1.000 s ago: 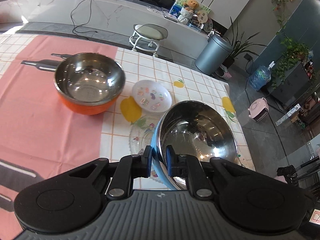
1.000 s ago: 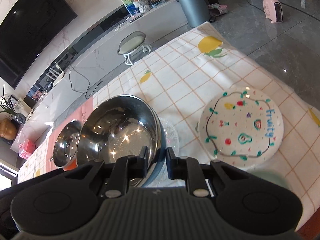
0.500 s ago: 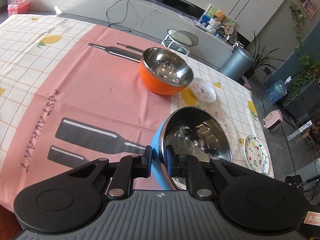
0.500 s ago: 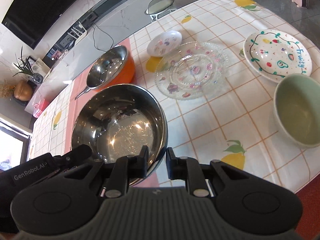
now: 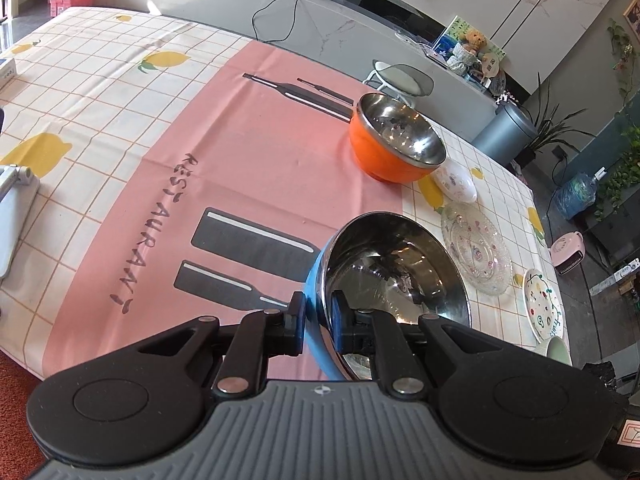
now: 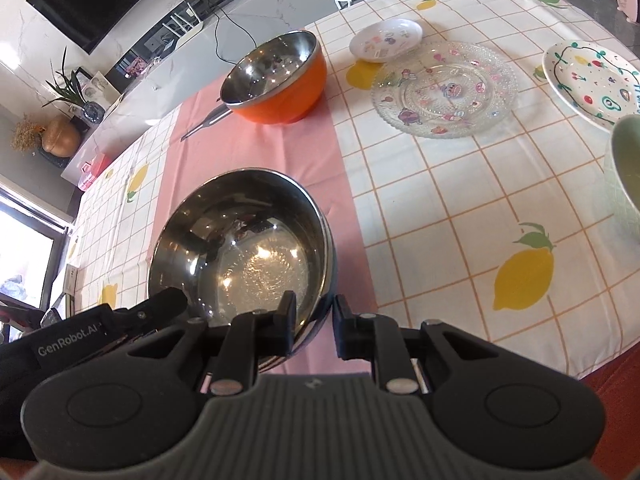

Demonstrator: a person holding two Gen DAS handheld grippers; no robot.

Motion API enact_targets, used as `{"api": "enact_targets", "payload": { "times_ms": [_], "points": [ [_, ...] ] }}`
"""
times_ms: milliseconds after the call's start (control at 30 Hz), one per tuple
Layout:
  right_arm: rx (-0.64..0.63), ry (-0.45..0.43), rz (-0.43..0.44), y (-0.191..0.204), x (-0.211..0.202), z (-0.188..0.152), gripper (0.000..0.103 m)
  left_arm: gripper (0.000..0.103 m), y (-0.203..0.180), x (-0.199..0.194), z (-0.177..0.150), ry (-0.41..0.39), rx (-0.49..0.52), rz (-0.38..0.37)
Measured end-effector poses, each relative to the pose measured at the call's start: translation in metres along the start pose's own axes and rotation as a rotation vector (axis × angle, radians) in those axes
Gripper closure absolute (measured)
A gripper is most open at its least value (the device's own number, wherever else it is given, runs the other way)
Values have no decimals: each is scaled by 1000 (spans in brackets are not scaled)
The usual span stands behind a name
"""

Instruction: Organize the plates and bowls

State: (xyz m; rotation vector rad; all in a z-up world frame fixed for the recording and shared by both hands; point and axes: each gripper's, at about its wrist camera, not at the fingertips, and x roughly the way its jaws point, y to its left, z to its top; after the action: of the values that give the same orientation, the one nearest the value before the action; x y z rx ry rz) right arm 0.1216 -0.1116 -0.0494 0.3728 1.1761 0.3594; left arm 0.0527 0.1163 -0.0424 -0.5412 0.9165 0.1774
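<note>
Left wrist — blue bowl (image 5: 316, 280) tilted, mouth rightward

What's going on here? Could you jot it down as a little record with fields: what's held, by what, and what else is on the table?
held item: blue bowl with a shiny steel inside
left gripper: shut on the bowl's rim
right gripper: shut on the rim at another spot
bowl position: over the pink runner, tilted in the left view
other bowls: orange bowl on the runner; green bowl at the right edge
plates: small white dish, glass plate, painted plate
stacking: none yet, each piece lies apart
</note>
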Motion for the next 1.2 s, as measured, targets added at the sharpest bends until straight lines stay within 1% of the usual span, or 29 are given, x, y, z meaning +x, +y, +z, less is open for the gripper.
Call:
{"api": "enact_targets", "payload": {
  "times_ms": [167,300,700,833,867,900,933,1000,1133,1200],
  "points": [
    [-1,25,-9,1,9,-3,85,89,12,7,-3,28,-29,9],
    [3,36,-14,-1,14,-4,85,89,13,9,-4,28,-27,18],
    [-26,-11,-27,8,14,6,84,90,11,18,-2,26,-28,37],
    [-51,-24,-26,12,12,4,82,89,11,17,-2,20,-25,29],
    [-60,-29,-28,13,11,4,79,88,10,16,-1,14,-21,29],
    [-73,-37,-35,14,10,4,78,80,9,15,-1,9,-16,32],
    [-82,-45,-43,15,9,3,74,71,8,13,0,0,-11,36],
    [-96,-63,-45,15,5,4,72,64,7,9,1,-23,3,35],
    [-136,-112,-47,19,-9,7,63,54,3,0,9,-57,30,15],
    [-154,-134,-45,21,-15,10,62,53,-1,-4,15,-71,48,-8]
  ]
}}
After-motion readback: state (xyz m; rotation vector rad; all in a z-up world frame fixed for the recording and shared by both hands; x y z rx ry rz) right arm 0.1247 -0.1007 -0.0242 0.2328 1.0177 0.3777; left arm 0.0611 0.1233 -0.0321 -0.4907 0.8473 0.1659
